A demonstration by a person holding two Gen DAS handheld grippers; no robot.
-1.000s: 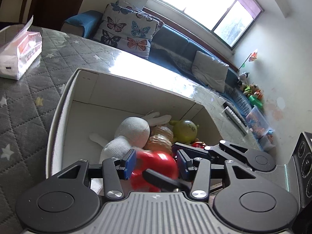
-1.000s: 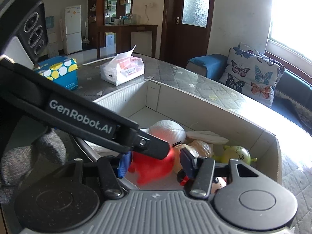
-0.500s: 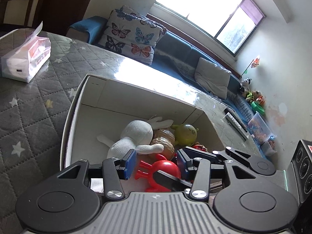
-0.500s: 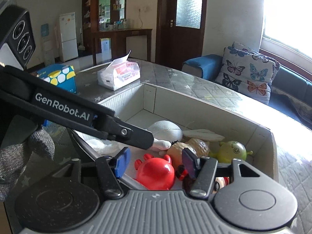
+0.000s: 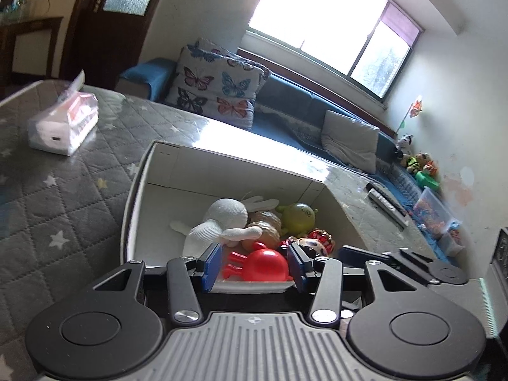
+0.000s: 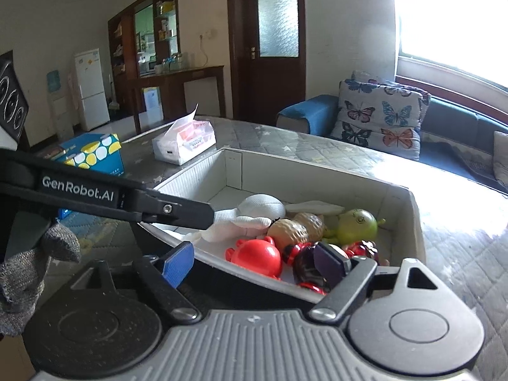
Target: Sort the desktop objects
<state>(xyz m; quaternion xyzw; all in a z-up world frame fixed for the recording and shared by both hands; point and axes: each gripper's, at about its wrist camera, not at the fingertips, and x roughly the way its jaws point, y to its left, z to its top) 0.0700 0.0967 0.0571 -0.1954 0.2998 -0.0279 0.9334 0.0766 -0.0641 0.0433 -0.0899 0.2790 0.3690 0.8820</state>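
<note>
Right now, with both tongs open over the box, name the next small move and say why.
Probably lift the left tongs away from the box: the red toy lies inside among the other toys, and the pads stand apart, gripping nothing.

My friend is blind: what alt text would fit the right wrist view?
An open claw hovers at the near rim of a white box holding a red toy, a white plush rabbit and a green toy; nothing is gripped.

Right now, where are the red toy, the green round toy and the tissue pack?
red toy (image 6: pixel 258 255), right wrist view, on its round body.
green round toy (image 6: pixel 357 227), right wrist view, on its face.
tissue pack (image 5: pixel 63 125), left wrist view, on its wrapped side.
</note>
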